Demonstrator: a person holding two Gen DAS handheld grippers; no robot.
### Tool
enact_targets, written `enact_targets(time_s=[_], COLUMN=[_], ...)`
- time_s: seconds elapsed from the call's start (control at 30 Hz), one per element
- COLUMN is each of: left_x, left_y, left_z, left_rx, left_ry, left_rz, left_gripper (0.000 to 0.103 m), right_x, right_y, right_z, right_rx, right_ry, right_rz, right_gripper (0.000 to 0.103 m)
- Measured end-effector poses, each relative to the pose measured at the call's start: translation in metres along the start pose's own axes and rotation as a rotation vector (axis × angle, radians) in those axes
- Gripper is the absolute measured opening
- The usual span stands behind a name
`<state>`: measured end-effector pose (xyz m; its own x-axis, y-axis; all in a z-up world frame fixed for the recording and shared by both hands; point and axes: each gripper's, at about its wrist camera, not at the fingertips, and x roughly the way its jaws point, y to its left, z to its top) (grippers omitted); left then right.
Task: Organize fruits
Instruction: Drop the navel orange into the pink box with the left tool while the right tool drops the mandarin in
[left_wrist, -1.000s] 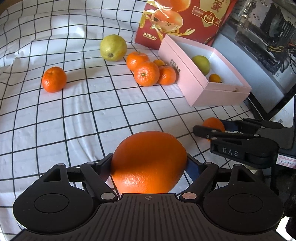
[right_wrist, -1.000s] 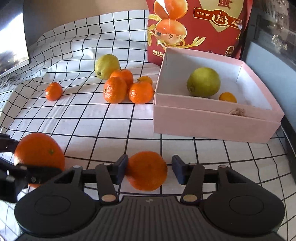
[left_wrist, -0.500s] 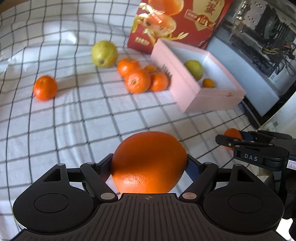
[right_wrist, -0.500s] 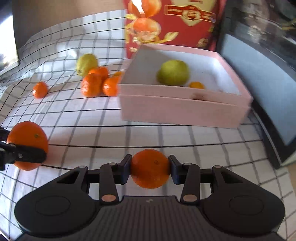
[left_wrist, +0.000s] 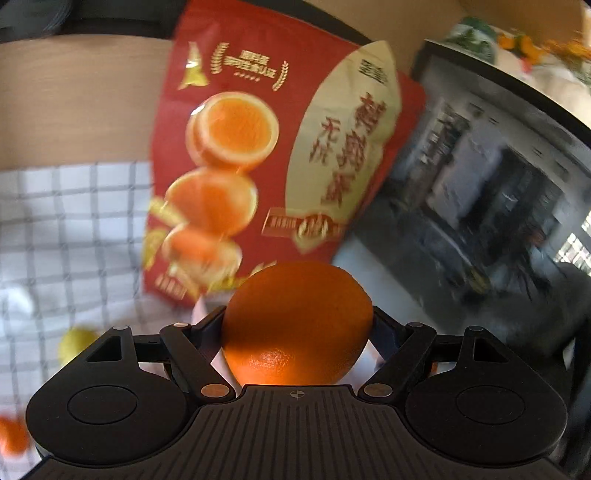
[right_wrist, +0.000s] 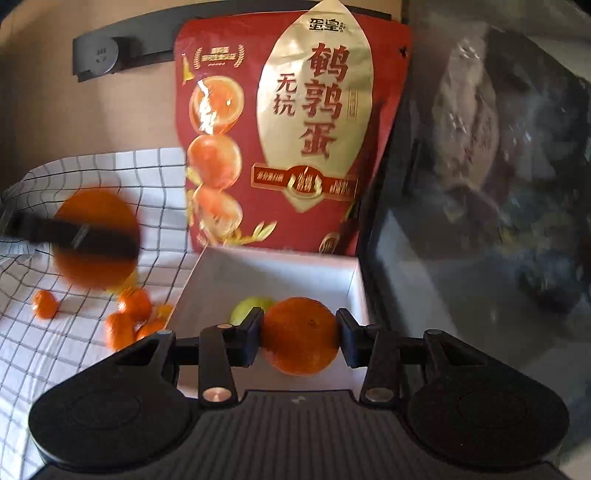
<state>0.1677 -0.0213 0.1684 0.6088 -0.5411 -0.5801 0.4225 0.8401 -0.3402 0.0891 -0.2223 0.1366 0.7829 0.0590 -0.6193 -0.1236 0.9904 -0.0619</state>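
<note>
Gripping one round orange fruit (right_wrist: 300, 335) in your right gripper (right_wrist: 300, 332) above the pink open box (right_wrist: 266, 273), your left gripper (left_wrist: 297, 332) clamps a bigger orange (left_wrist: 297, 325); green fruit (right_wrist: 249, 308) is boxed, several oranges (right_wrist: 129, 317) wait beside it.

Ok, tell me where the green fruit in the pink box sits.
Right wrist view: the green fruit lies inside the pink box, low centre, just left of the small orange.
</note>
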Motion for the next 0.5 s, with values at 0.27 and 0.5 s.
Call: enact_targets(time_s=[0.27,0.5], left_x=[0.102,0.139], left_y=[-0.007,-0.006], left_z=[0.003,-0.017], left_rx=[0.011,0.068], left_ry=[0.182,0.246], left_rz=[0.042,0.064], left_gripper=[0.085,0.085], right_x=[0.068,0.101], right_y=[-0.012,-0.001], right_z=[-0.015,-0.034], right_rx=[0.042,0.026], right_ry=[0.159,0.244], right_rz=[0.069,0.113], right_gripper=[0.042,0.042])
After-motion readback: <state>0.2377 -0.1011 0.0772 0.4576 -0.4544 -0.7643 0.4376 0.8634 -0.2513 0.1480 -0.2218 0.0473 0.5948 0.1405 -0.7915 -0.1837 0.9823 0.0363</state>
